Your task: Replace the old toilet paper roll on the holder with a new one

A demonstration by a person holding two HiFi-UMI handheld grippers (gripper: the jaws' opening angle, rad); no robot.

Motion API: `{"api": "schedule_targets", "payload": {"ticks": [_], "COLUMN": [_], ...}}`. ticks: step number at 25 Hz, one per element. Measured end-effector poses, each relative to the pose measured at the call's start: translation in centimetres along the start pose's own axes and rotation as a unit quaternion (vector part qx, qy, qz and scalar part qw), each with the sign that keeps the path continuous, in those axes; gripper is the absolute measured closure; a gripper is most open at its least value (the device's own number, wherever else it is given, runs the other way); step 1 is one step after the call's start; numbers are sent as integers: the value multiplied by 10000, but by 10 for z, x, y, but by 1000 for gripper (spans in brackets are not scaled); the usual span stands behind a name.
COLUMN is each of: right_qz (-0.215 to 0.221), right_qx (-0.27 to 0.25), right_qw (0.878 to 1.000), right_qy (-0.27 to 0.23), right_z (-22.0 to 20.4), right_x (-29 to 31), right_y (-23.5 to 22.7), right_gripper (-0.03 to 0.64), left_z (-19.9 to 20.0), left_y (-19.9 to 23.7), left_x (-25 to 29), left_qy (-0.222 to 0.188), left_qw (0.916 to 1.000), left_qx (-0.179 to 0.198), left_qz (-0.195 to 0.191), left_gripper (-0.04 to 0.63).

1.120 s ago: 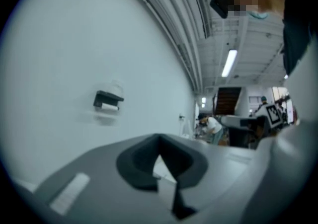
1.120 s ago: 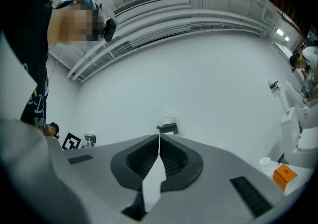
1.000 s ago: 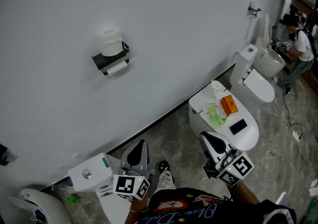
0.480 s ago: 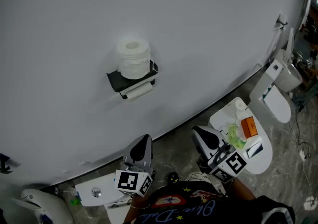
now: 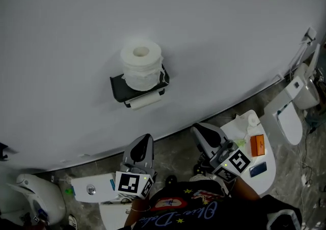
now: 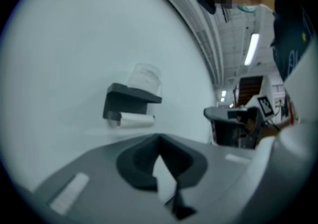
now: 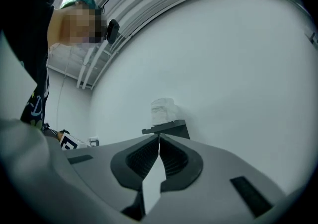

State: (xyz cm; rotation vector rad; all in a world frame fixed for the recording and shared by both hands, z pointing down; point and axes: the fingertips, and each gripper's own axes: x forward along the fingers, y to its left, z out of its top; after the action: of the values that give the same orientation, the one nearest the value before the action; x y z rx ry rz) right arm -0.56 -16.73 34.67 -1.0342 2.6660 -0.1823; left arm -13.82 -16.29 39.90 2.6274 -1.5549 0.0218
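Left gripper (image 5: pixel 144 141) and right gripper (image 5: pixel 197 131): both pressed together, empty, short of holder (image 5: pixel 118 87). Best to spread one before reaching thin old roll (image 5: pixel 146 101) beneath; new roll (image 5: pixel 141 65) stands on top.

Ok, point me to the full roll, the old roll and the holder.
Full roll (image 5: pixel 142 68), head view, its side, standing on the holder's shelf.
Old roll (image 5: pixel 146 101), head view, middle of its side, under the shelf.
Holder (image 5: pixel 118 88), head view, black shelf's left end.

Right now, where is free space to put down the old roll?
The holder's shelf is mostly taken by the new roll. The right toilet lid is crowded with small items. The left toilet tank top looks bare.
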Motion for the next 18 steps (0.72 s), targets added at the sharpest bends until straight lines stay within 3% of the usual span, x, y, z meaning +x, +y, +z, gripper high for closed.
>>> {"api": "schedule_targets", "payload": {"ticks": [3, 8, 11, 12, 13, 14, 16, 18], "right_qz": [228, 585, 638, 632, 624, 618, 609, 591], "right_qx": [129, 131, 167, 157, 140, 123, 97, 54], "right_qw": [9997, 9982, 9978, 9978, 9979, 9979, 9980, 9981], "right_qy": [2, 59, 73, 89, 109, 128, 150, 154], "right_z": [4, 11, 12, 12, 12, 13, 14, 17], "right_x": [8, 12, 8, 7, 6, 4, 1, -2], "right_y": [-13, -24, -31, -34, -37, -38, -41, -44], "right_gripper": [601, 601, 601, 601, 601, 601, 601, 601], "left_z": [8, 9, 4, 2, 1, 0, -1, 0], "left_y": [-1, 10, 18, 19, 21, 23, 31, 42], "left_x": [10, 28, 37, 41, 46, 51, 57, 62], "left_qy": [-93, -460, -359, -359, -424, -552, -947, -1434], "left_qw": [9997, 9932, 9937, 9934, 9916, 9873, 9686, 9331], "left_qx": [-64, -1030, -970, -1025, -1197, -1482, -2301, -3296], "left_qz": [197, 300, 431, 365, 263, 165, 41, -48], "left_gripper": [607, 607, 607, 583, 518, 448, 408, 395]}}
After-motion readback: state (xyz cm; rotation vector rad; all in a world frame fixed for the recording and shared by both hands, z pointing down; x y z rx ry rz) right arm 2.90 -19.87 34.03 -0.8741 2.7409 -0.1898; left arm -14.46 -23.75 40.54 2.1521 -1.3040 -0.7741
